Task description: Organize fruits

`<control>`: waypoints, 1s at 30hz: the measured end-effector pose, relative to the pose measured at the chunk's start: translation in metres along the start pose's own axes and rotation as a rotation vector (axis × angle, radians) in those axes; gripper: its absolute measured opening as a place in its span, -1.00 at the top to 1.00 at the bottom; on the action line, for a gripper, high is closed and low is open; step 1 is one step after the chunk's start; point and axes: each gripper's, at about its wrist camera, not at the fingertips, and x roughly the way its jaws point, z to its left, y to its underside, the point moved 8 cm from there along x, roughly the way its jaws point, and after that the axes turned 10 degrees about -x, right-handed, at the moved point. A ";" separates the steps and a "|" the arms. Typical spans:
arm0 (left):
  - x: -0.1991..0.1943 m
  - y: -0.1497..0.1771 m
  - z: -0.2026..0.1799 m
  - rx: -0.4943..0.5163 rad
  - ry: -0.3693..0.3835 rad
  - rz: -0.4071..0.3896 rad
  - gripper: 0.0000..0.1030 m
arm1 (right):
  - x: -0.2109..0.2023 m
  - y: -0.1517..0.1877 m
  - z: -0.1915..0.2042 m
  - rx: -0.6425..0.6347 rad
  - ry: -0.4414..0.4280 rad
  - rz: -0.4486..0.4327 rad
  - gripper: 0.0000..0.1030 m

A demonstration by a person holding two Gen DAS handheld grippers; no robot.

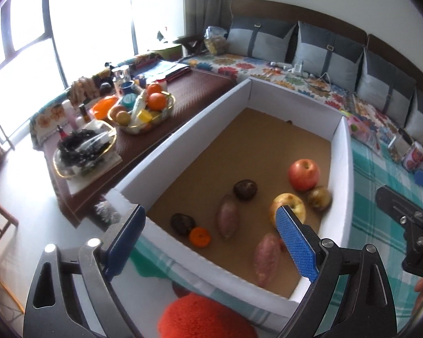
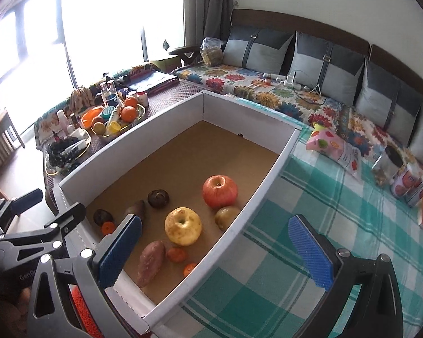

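A white-walled box point(image 1: 183, 129) point(image 2: 256, 186) with a brown floor holds the fruit. Inside lie a red apple point(image 1: 303, 175) point(image 2: 220, 191), a yellow apple point(image 1: 287, 205) point(image 2: 183, 226), a brownish round fruit point(image 1: 319, 198) point(image 2: 227, 217), two dark round fruits point(image 1: 245, 189) point(image 1: 182, 223), two sweet potatoes point(image 1: 227, 220) point(image 1: 266, 259), and small tangerines point(image 1: 200, 236) point(image 2: 176, 254). My left gripper point(image 1: 208, 243) is open and empty above the box's near wall. My right gripper point(image 2: 217, 256) is open and empty, straddling the box's right wall.
A low table to the left carries a gold-rimmed bowl of oranges point(image 1: 143, 109) point(image 2: 118, 118), a dish of dark items point(image 1: 81, 149), and bottles. A sofa with grey cushions point(image 1: 324, 48) stands behind. Snack packets and cans point(image 2: 403, 180) lie on the green checked cloth point(image 2: 310, 211).
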 end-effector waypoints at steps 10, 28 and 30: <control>0.003 0.000 0.006 0.072 -0.055 0.017 -0.91 | -0.003 -0.009 0.015 -0.030 0.045 0.022 -1.00; -0.012 -0.012 0.007 0.088 -0.050 0.055 -0.91 | -0.014 -0.015 0.016 0.033 -0.005 0.103 -1.00; -0.013 -0.013 0.010 0.081 -0.060 0.062 -0.91 | -0.014 -0.015 0.017 0.046 -0.016 0.109 -1.00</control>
